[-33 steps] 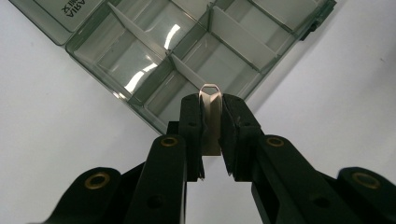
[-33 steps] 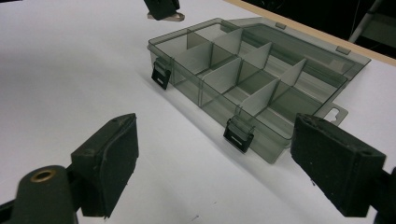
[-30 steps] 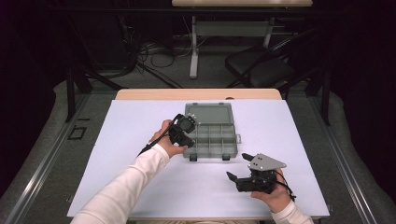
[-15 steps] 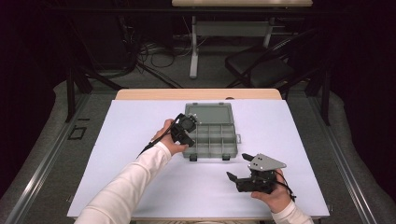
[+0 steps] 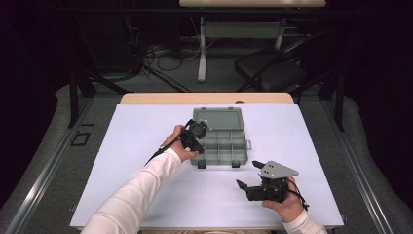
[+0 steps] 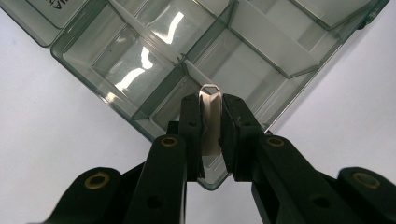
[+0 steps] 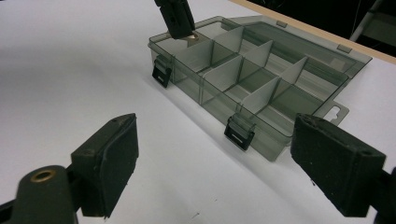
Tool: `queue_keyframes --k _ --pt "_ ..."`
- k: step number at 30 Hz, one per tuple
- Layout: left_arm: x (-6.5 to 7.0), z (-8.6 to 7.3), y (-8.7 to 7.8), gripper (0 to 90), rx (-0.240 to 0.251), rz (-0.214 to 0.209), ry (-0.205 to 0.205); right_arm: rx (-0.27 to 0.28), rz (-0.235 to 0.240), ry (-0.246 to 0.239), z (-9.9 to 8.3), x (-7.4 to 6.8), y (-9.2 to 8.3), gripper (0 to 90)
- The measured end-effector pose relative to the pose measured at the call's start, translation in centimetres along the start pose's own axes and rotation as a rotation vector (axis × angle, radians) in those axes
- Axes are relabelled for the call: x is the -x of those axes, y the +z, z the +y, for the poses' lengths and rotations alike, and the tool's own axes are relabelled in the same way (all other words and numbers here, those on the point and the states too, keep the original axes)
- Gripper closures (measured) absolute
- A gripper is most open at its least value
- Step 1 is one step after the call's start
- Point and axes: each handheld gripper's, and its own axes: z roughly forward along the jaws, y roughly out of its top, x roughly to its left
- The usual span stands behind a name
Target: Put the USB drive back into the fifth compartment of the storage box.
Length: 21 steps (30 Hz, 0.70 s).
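While hanging over the near-left corner of the clear organizer box [image 5: 219,164], gripping a small pale clip-like piece [image 6: 210,126] tight in the left tool [image 5: 194,138], with a metal loop poking out past the tips. Hovering right above the corner pocket, just beside a divider and the outer wall, and not touching down as far as I can tell.

Mostly worrying about the drop from here: risking, by letting go with the piece this upright, a bounce off the divider into the next pocket, or a tumble over the near wall onto the desk [image 5: 146,126]. Also risking a sideways shove of the box while lowering, given how light it looks and with no hold on it anywhere.

Parking the right tool [image 5: 247,173] at the near right, jaws wide apart, gripping nothing, well apart from the box, so not helping with steadying.

Working on a plain pale sheet covering the desk, with a wooden edge showing at the far side. Looking pretty dark beyond that: grey floor, loose cables [image 5: 160,53], a black chair [image 5: 272,73] and the legs of another table at the far end.
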Motion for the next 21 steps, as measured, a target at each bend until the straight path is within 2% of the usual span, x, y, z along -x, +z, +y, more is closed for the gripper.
queue_keyframes --k 18,21 --pt "-0.13 0.09 0.4 78.5 -0.015 0.018 -0.008 -0.002 0.003 -0.003 -0.02 -0.02 0.02 15.0" --pt "-0.27 0.04 0.34 73.2 -0.002 0.022 -0.022 -0.003 0.005 -0.004 -0.03 -0.03 0.02 15.0"
